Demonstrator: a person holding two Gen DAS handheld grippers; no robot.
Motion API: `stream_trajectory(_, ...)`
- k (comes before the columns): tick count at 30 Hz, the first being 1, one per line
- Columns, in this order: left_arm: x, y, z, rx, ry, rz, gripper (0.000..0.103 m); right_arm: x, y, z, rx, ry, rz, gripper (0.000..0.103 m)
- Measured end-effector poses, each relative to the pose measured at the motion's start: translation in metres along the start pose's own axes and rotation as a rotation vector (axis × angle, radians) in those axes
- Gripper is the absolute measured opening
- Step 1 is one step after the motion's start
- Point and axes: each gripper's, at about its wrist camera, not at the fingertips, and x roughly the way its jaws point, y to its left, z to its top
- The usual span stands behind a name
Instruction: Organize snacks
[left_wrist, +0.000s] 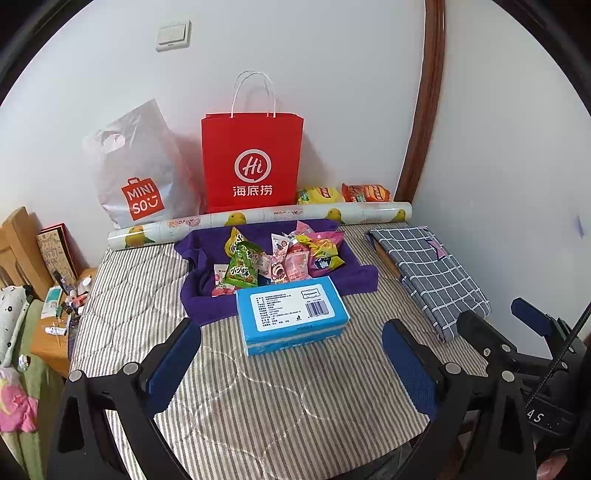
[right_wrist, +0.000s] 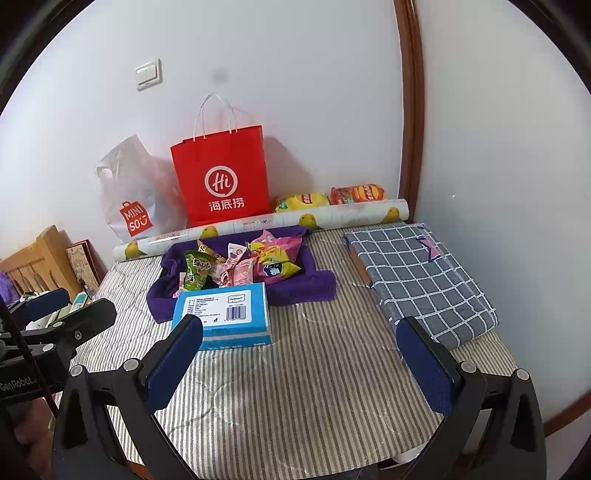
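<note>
A pile of small snack packets (left_wrist: 280, 258) (right_wrist: 240, 264) lies in a purple cloth (left_wrist: 354, 275) (right_wrist: 306, 286) on the striped table cover. A blue tissue pack (left_wrist: 291, 317) (right_wrist: 225, 317) lies just in front of the pile. Two chip bags (left_wrist: 343, 194) (right_wrist: 328, 197) lie at the back by the wall. My left gripper (left_wrist: 291, 354) is open and empty, short of the tissue pack. My right gripper (right_wrist: 299, 350) is open and empty, to the right of the tissue pack. The right gripper also shows in the left wrist view (left_wrist: 517, 325).
A red paper bag (left_wrist: 251, 162) (right_wrist: 221, 177) and a grey Miniso plastic bag (left_wrist: 136, 173) (right_wrist: 133, 195) stand against the wall. A patterned roll (left_wrist: 258, 219) (right_wrist: 266, 223) lies before them. A folded checked cloth (left_wrist: 428, 273) (right_wrist: 417, 280) lies right. A cluttered wooden stand (left_wrist: 55, 317) is left.
</note>
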Motion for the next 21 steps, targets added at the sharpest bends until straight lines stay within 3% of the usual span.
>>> stream_trajectory(21, -0.0018, -0.0029, 0.0004, 0.005, -0.004, 0.005, 0.099, -0.0039, -0.0007, -0.0008, -0.004, -0.006, -0.001, 0.103)
